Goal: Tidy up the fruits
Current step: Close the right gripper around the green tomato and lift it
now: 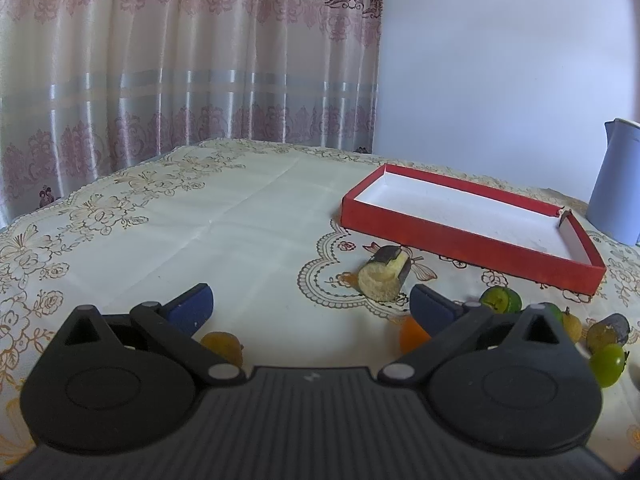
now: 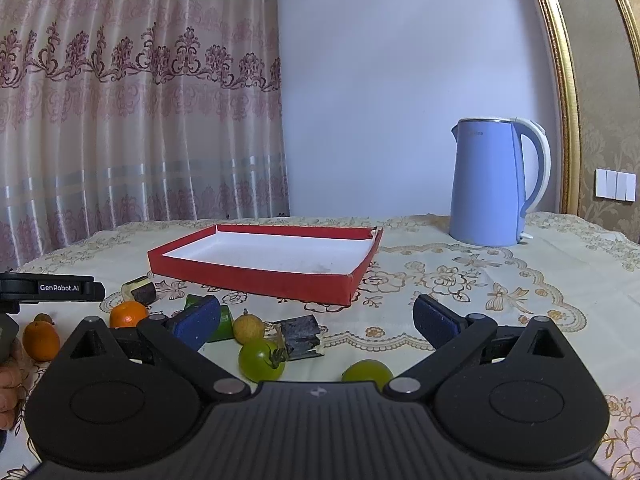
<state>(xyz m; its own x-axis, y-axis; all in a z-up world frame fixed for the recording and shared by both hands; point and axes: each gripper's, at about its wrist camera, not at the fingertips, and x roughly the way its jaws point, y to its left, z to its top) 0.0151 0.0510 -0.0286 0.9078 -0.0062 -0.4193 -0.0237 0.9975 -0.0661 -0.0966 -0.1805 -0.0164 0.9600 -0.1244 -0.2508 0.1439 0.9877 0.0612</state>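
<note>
Your fingers are spread wide on both tools and pinch nothing; the left gripper (image 1: 312,304) hangs low over the tablecloth (image 1: 224,216) with bare cloth between its blue pads, and the right gripper (image 2: 316,318) hovers just over the scattered fruit, equally parted.

As far as you can judge, nothing is done yet; the red tray (image 2: 260,276) shows only its white floor, with no fruit inside, so every piece is left to move.

The fruit all lies on the cloth on the near side of the tray; in the right wrist view you have a green tomato (image 2: 260,360) with its stem, a second green fruit (image 2: 368,372) half hidden by the tool body, a small pale yellow fruit (image 2: 249,329), a green wedge (image 2: 224,322) behind the left pad, an orange (image 2: 128,314), another orange fruit (image 2: 40,340) further left, and two dark-skinned cut pieces, one near the tomato (image 2: 300,336) and one near the tray's left corner (image 2: 140,289); the left wrist view shows that last piece (image 1: 384,276) closest to the tray, and a small brownish-orange fruit (image 1: 222,346) beside its left finger.

Around you stand a blue kettle (image 2: 492,188) behind and to the right of the tray, well apart from the fruit, and a patterned curtain (image 2: 140,120) behind the table; neither blocks you. What may hinder you is the crowding: the pieces lie close together, so a wide-open approach could nudge a neighbour, and the round ones would likely roll; mind the other tool working the same patch.
</note>
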